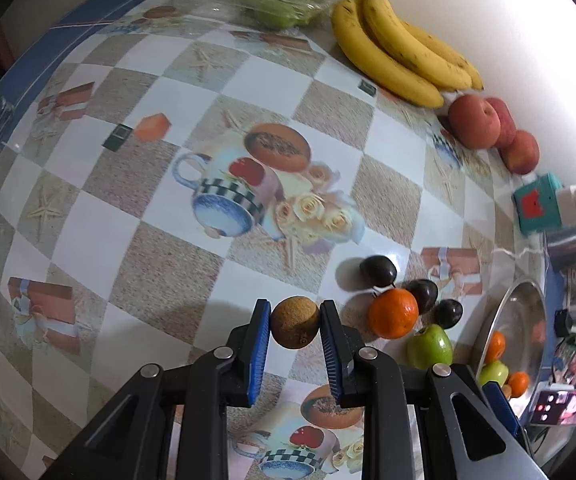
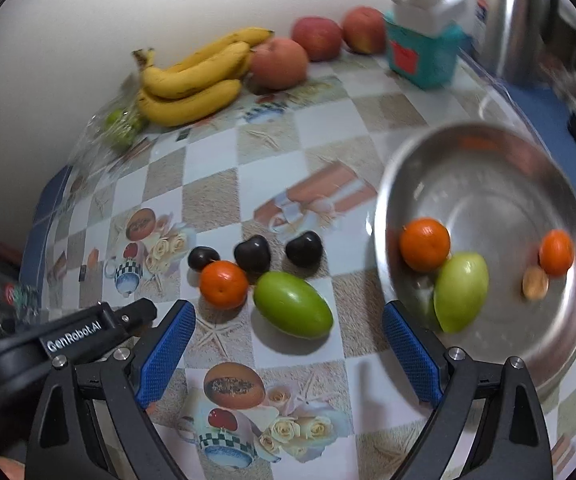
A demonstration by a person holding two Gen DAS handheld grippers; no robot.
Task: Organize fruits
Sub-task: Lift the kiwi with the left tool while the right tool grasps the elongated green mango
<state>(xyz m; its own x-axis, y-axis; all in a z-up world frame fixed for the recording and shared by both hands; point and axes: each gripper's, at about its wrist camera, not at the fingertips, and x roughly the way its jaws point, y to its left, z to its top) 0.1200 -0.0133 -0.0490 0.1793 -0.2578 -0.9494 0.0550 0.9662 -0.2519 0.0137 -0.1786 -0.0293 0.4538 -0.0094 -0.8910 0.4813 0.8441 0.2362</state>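
My left gripper (image 1: pixel 295 322) is shut on a small round brown fruit (image 1: pixel 294 323) and holds it above the patterned tablecloth. To its right lie an orange (image 1: pixel 393 313), a green fruit (image 1: pixel 429 346) and three dark plums (image 1: pixel 377 270). My right gripper (image 2: pixel 288 344) is wide open and empty, just in front of the green fruit (image 2: pixel 293 305) and the orange (image 2: pixel 224 283). The steel bowl (image 2: pixel 488 184) at the right holds two oranges (image 2: pixel 424 244), a green fruit (image 2: pixel 461 290) and a small brown fruit (image 2: pixel 535 282).
Bananas (image 1: pixel 400 44), three red apples (image 1: pixel 474 120) and a bag of green fruits (image 1: pixel 276 4) line the far wall. A teal and white box (image 2: pixel 422 46) and a steel kettle (image 2: pixel 512 20) stand behind the bowl. The left gripper's body (image 2: pixel 68 336) shows at the right view's left.
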